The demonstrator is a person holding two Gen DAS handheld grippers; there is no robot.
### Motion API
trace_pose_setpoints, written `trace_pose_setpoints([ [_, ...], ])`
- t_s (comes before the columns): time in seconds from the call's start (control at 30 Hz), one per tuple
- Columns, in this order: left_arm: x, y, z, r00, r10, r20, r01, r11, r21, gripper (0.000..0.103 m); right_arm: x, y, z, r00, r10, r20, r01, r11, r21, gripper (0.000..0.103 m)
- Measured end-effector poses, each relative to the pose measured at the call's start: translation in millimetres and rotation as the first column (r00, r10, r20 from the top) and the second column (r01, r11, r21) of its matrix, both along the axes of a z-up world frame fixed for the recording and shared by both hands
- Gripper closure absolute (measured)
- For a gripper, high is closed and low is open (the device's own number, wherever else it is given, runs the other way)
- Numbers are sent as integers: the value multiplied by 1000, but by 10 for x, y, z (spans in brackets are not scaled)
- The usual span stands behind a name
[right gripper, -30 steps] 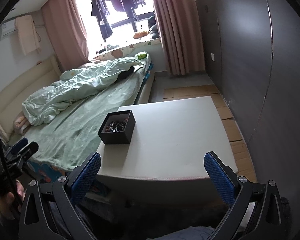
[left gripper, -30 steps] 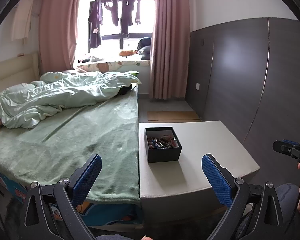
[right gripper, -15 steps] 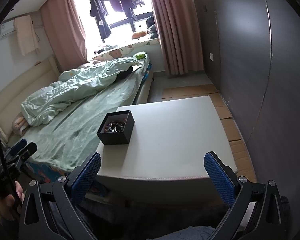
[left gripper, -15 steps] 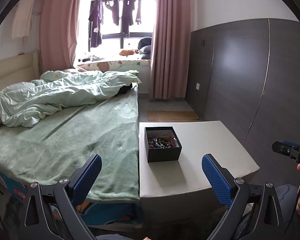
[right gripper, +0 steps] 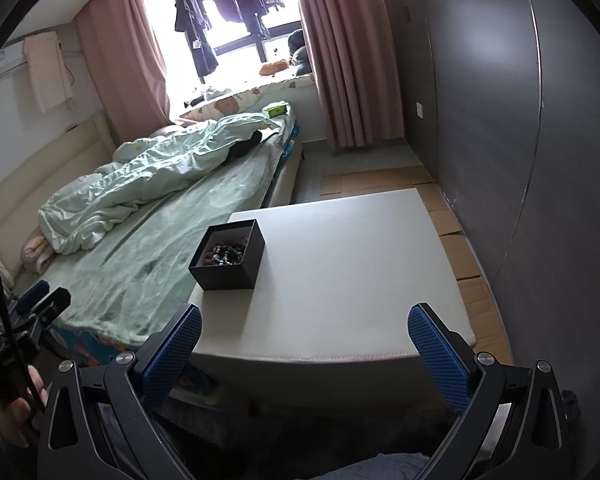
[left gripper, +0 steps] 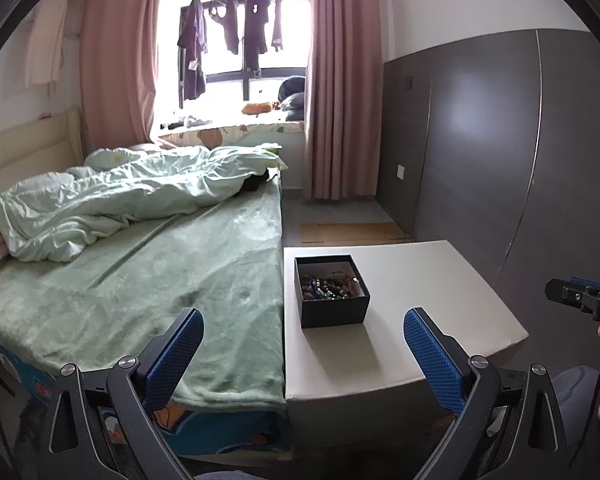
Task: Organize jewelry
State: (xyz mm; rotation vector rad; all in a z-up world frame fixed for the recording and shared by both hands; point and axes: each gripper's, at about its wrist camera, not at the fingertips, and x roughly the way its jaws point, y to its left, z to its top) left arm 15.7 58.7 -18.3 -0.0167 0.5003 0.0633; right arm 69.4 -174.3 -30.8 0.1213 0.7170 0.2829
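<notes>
On my far left lies the bed [left gripper: 148, 280], its green blanket [right gripper: 148, 264] spread flat and a pale crumpled duvet [left gripper: 112, 200] heaped toward the headboard. The bed's edge runs right up against the white table [left gripper: 412, 320], which I take as my landmark.

My left gripper [left gripper: 300, 344] hangs short of the table's near edge, its blue-padded fingers [left gripper: 176, 354] spread wide with nothing between them. One finger sits over the blanket, the other over the table's near right part.

The black box [left gripper: 332, 312] stands upright on the table's left side, close to the edge that meets the bed. It is uncovered, and inside lies the jewelry [left gripper: 328, 284], a tangle of beaded pieces in dark, red and pale colours. I cannot separate single pieces from here. The rest of the table top to the right of the box is bare white surface.

My right gripper [right gripper: 304, 344] also hovers before the table's near edge, released, its fingers [right gripper: 440, 356] wide apart and holding nothing. From this view the box [right gripper: 228, 264] sits at the table's left corner region, well apart from both fingers.

Beyond the table, flattened cardboard [right gripper: 452, 240] covers the floor along the dark wall panel [right gripper: 500, 120] on the right. Pink curtains [left gripper: 340, 100] frame the window behind, with dark clothes [left gripper: 228, 40] hanging there.
</notes>
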Motion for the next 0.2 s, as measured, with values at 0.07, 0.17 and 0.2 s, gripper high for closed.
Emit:
trace_pose_setpoints([
  [0.07,13,0,-5,1000,-3,5,3,1000,3,3,11,2,-6,1000,0,-1,0,1000,-1,0],
  [0.17,51,9,-21,1000,-12,7,12,1000,-1,3,56,15,-31,1000,2,-4,-2,1000,-6,0],
  [0.2,72,15,-30,1000,-12,5,12,1000,-3,3,71,23,-41,1000,3,-5,-3,1000,-8,0],
])
